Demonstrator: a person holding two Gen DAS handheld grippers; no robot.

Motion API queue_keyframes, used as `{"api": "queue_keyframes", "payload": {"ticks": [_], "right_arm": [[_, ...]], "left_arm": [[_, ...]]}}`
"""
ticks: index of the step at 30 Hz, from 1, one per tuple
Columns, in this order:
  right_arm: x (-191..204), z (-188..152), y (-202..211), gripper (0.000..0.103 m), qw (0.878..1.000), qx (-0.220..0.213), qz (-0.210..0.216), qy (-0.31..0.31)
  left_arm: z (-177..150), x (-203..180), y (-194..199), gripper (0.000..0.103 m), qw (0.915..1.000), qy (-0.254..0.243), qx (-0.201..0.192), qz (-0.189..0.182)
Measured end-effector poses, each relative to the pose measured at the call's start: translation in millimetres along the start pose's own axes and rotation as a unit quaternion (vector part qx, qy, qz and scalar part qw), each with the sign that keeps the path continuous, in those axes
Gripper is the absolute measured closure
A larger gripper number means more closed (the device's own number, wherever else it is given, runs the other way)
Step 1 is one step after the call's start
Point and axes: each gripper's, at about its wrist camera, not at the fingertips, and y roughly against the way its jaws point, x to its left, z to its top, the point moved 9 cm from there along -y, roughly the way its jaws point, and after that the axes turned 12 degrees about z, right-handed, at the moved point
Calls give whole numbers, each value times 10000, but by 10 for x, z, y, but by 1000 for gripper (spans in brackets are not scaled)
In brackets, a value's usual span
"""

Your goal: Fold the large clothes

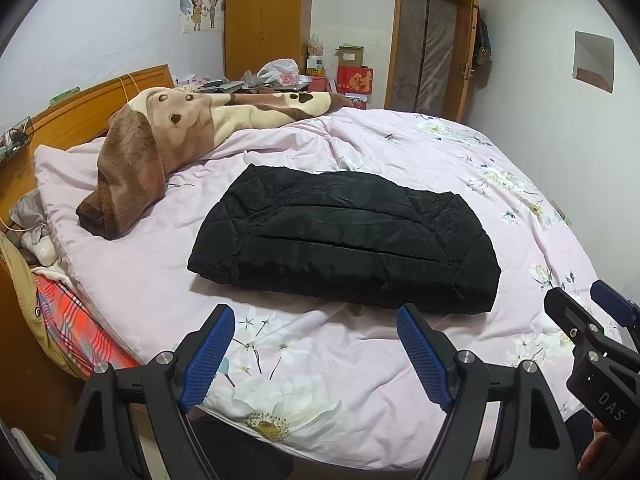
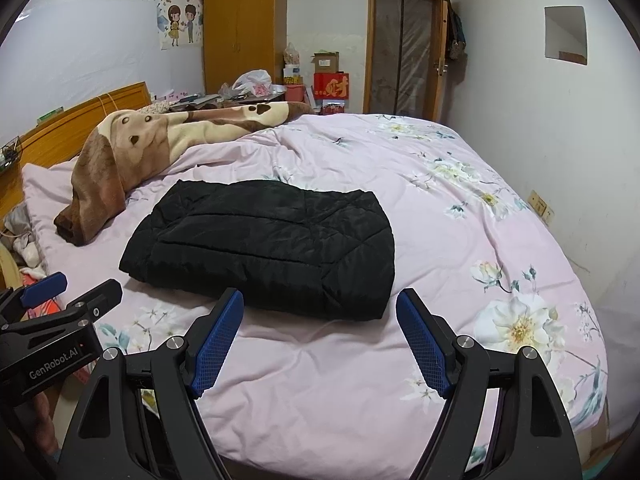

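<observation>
A black quilted jacket (image 1: 344, 236) lies folded into a flat rectangle on the pink floral quilt (image 1: 320, 364) of a bed; it also shows in the right wrist view (image 2: 272, 244). My left gripper (image 1: 316, 316) is open and empty, held above the quilt just short of the jacket's near edge. My right gripper (image 2: 320, 300) is open and empty, over the quilt near the jacket's near right corner. The right gripper also shows at the right edge of the left wrist view (image 1: 584, 300), and the left gripper at the left edge of the right wrist view (image 2: 76, 284).
A brown and cream plush blanket (image 1: 168, 140) lies bunched at the head of the bed by the wooden headboard (image 1: 80, 108). A wardrobe (image 1: 268, 16), boxes (image 1: 354, 76) and a door (image 1: 424, 48) stand behind. Clothes are piled beside the bed on the left (image 1: 60, 320).
</observation>
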Motion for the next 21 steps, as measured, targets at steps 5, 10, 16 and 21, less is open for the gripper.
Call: {"api": "queue_keyframes", "payload": {"ticks": [5, 10, 16, 21], "right_arm": [[27, -8, 0, 24, 10000, 13, 10, 4], [48, -15, -2, 24, 10000, 27, 18, -9], [55, -29, -18, 24, 10000, 36, 52, -11], [48, -40, -28, 24, 10000, 54, 40, -17]], "left_arm": [[-13, -34, 19, 20, 10000, -18, 0, -47], [-6, -55, 8, 20, 10000, -23, 3, -67], [-30, -74, 1, 20, 10000, -34, 26, -15], [-45, -73, -5, 20, 10000, 13, 22, -11]]}}
